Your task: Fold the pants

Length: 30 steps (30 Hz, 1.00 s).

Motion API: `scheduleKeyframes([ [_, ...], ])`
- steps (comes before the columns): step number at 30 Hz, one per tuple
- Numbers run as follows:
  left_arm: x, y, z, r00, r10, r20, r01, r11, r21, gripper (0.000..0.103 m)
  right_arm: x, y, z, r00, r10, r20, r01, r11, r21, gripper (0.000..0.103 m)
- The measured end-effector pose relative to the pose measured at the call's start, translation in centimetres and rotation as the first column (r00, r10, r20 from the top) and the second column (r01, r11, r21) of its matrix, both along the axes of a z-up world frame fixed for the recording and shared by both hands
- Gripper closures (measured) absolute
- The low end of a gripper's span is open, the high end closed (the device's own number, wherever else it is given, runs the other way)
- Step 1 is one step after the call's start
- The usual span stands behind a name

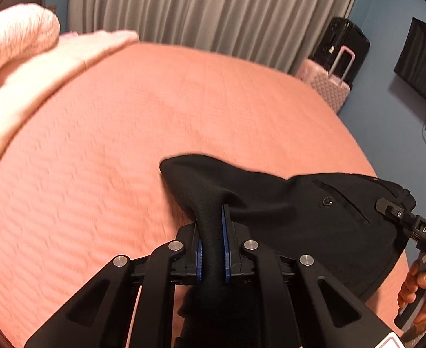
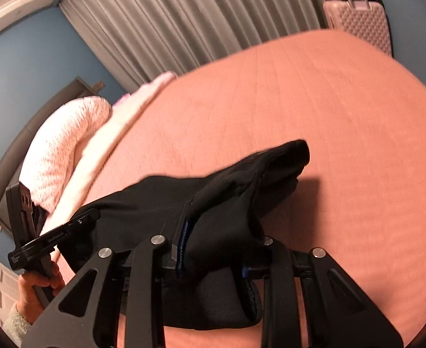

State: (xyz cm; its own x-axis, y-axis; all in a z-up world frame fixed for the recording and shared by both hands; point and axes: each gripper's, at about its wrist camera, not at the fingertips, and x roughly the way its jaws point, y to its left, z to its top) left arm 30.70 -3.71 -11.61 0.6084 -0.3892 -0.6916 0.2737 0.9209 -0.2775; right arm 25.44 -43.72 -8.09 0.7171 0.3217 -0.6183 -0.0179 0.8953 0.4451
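Note:
Black pants [image 1: 300, 211] hang lifted over a salmon-covered bed [image 1: 126, 145], stretched between both grippers. My left gripper [image 1: 213, 232] is shut on a rolled bunch of the black fabric, pinched between its blue pads. At the right edge of this view my right gripper [image 1: 392, 208] grips the pants' other end, near a buttoned pocket. In the right wrist view the pants [image 2: 242, 179] drape thickly over my right gripper [image 2: 213, 246], which is shut on a fat fold; its right finger is hidden by cloth. The left gripper [image 2: 82, 220] holds the far left end.
A pale pink pillow [image 1: 16, 37] and folded blanket lie at the bed's left side. Grey curtains [image 1: 213, 8] hang behind the bed. A pink suitcase [image 1: 329, 87] and a black one [image 1: 343, 46] stand past the far corner. A dark screen [image 1: 421, 63] hangs on the blue wall.

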Motion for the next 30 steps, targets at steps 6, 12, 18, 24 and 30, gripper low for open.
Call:
scheduleKeyframes([
  [6, 0.6, -0.8, -8.1, 0.983, 0.000, -0.183, 0.022, 0.992, 0.121, 0.057, -1.7, -0.8, -9.1, 0.974, -0.022, -0.224, 0.002, 0.996, -0.092, 0.059],
  [12, -3.0, 4.6, -5.2, 0.980, 0.154, -0.126, -0.144, 0.986, 0.087, 0.048, -9.0, -4.3, -3.6, 0.977, -0.189, -0.095, 0.173, 0.973, -0.149, 0.045],
  [18, -5.9, -0.7, 2.8, 0.996, 0.074, 0.057, -0.085, 0.971, 0.224, 0.022, -10.6, -0.1, 5.6, 0.979, -0.192, 0.071, 0.204, 0.949, -0.241, 0.010],
  [24, -9.6, -6.9, 6.7, 0.989, -0.007, 0.144, -0.037, 0.952, 0.304, 0.020, -11.8, 5.7, 9.2, 0.975, -0.183, 0.130, 0.213, 0.936, -0.280, 0.005],
  [30, -12.6, -7.3, 7.9, 0.992, 0.015, 0.126, -0.050, 0.961, 0.273, 0.017, -13.2, 7.9, 10.4, 0.974, -0.178, 0.141, 0.214, 0.927, -0.308, 0.005],
])
